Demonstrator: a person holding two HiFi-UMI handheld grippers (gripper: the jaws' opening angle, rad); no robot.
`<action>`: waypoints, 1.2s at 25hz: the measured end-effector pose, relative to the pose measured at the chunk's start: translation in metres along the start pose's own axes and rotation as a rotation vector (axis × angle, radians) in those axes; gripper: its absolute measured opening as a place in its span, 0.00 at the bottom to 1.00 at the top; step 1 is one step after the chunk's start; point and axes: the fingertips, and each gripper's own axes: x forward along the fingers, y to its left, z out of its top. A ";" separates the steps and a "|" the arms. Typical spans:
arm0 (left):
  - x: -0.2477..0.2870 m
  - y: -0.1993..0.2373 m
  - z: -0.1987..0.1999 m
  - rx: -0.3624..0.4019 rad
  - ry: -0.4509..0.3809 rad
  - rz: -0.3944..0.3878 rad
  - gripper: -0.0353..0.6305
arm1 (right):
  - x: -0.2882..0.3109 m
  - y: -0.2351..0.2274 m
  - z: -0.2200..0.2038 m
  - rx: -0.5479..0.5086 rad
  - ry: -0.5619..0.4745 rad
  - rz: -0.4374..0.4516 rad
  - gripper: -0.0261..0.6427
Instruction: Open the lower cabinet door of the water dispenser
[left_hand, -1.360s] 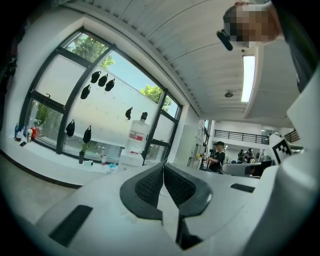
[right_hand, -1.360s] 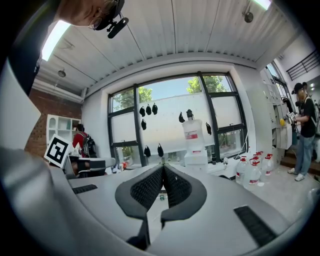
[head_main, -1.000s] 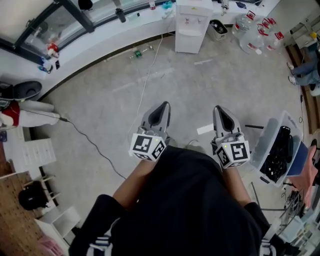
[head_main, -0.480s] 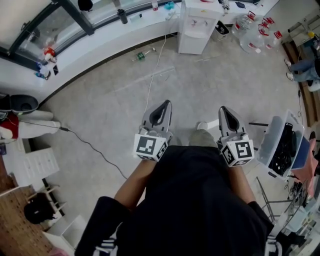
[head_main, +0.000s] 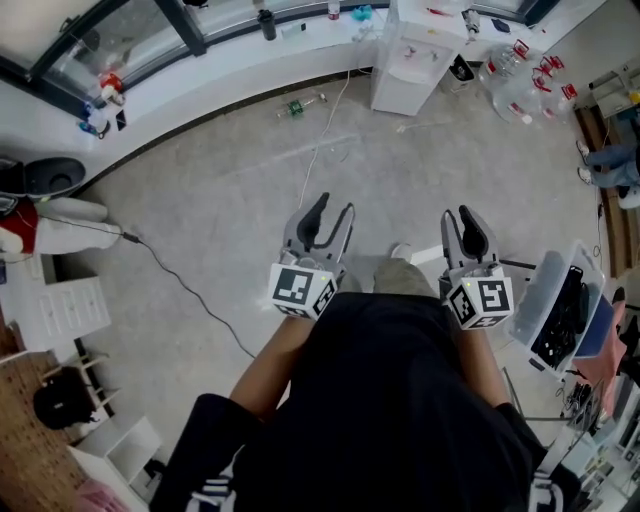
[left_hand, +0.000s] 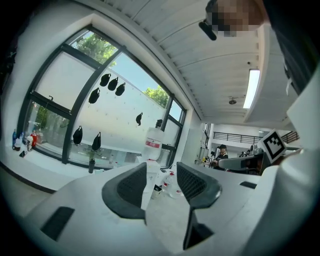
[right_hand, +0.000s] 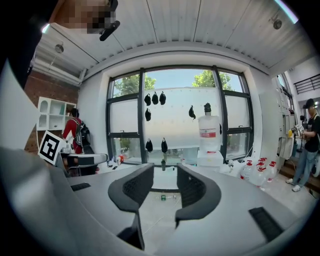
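The white water dispenser (head_main: 410, 70) stands against the far wall, well ahead of both grippers, and its lower door is too small to make out. In the left gripper view the dispenser (left_hand: 149, 172) with its bottle shows far off between the jaws. In the right gripper view the dispenser (right_hand: 210, 156) stands right of the jaws. My left gripper (head_main: 333, 210) (left_hand: 162, 182) is open and its jaws have just been opening, with nothing between them. My right gripper (head_main: 460, 215) (right_hand: 164, 187) is open by a narrower gap, also just opened, and empty.
A white cable (head_main: 312, 165) runs across the floor toward the dispenser, with a green bottle (head_main: 295, 105) lying near the wall. Several water jugs (head_main: 520, 85) stand right of the dispenser. A clear bin (head_main: 560, 300) of black items sits at my right, and a person (head_main: 612, 150) beyond it.
Both grippers, shut in the earlier frames, now stand with parted jaws. The whole view has shifted forward across the floor, and the dispenser has slid to the upper right.
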 end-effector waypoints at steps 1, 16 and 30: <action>-0.001 0.004 0.000 -0.010 0.003 0.012 0.33 | 0.003 0.000 0.000 0.006 0.005 0.000 0.25; 0.044 0.010 -0.007 -0.009 0.015 0.038 0.47 | 0.003 -0.045 -0.019 0.052 0.050 -0.027 0.37; 0.218 -0.032 -0.027 0.020 0.104 0.039 0.47 | 0.104 -0.203 -0.025 0.150 0.053 0.045 0.37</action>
